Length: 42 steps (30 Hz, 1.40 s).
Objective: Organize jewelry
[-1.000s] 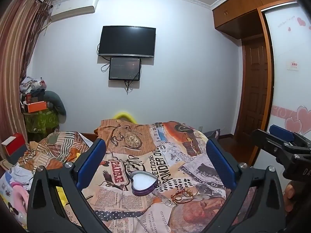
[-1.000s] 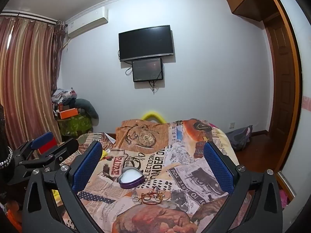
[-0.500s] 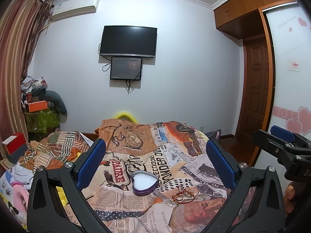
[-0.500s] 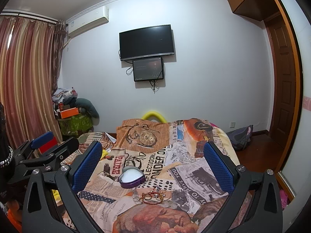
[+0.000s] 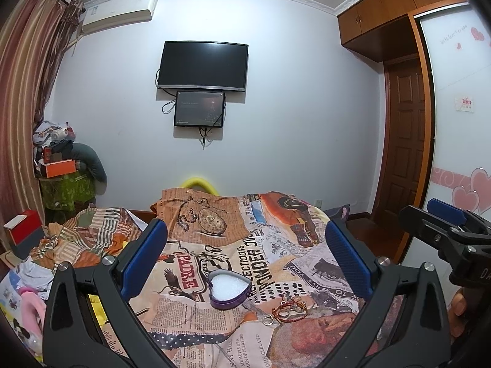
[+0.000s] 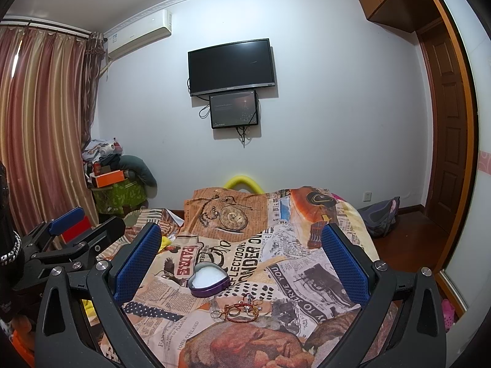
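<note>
Item: jewelry [image 5: 287, 308], a small tangle of rings, a red cord bracelet and gold pieces, lying loose on the bedspread [image 5: 245, 254]. In the left view it sits at about 5 o'clock of the tin [image 5: 228, 288], just beside it, not touching as far as can be told; in the right view it lies at 5 o'clock of the tin as well.

Item: tin, heart-shaped, purple wall, open, white padding inside, nothing in it.

Item: left gripper [image 5: 245, 254], fingers spread wide, holding nothing, hovering above the bed with tin and jewelry between its fingers in view.

Item: right gripper [image 6: 241, 253], fingers likewise wide and unloaded, well above the cloth.

Status, as judged: sorting not begun; first pick still ahead.

Risks, as judged:
- Pieces are tangled; closing on one ring may drag the bracelet or the rest along, then drop them short of the tin.
- Thin rings lie flat on soft, wrinkled cloth; the pads may pinch fabric instead, or press a ring into a fold.
- The tin is light and rests on bedding; a nudge could tip or slide it.
- A busy print hides small pieces.
</note>
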Each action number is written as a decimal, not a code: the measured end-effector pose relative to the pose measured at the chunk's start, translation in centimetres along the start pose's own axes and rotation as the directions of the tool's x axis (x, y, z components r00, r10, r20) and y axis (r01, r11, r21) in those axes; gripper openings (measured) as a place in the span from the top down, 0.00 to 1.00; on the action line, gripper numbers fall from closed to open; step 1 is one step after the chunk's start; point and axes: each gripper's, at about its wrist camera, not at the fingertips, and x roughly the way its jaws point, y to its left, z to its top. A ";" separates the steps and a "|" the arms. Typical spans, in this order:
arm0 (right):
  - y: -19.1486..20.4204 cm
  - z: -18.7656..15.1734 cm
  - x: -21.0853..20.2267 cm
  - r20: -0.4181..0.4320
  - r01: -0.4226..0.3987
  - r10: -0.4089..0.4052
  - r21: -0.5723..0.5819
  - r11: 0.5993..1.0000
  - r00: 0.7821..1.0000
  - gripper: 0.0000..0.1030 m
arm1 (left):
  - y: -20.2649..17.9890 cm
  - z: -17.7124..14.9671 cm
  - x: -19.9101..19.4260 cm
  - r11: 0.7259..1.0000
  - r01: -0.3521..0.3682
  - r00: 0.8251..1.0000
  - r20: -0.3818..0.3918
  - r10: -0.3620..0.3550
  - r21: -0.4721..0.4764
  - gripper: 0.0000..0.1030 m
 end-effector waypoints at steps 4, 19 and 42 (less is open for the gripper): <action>-0.1 0.0 0.0 -0.001 0.000 0.000 0.001 1.000 1.000 0.00 | 0.0 -0.1 0.1 1.000 -0.001 1.000 0.000 0.001 -0.001 0.00; 0.4 -0.2 -0.1 -0.006 0.002 -0.002 0.003 1.000 1.000 0.00 | -0.2 -0.3 0.2 1.000 -0.002 1.000 -0.007 0.002 -0.005 0.00; -0.4 -1.6 2.6 -0.059 0.009 -0.009 0.000 1.000 0.998 0.00 | 0.8 -0.8 2.7 1.000 -0.011 0.998 -0.055 0.010 -0.028 0.00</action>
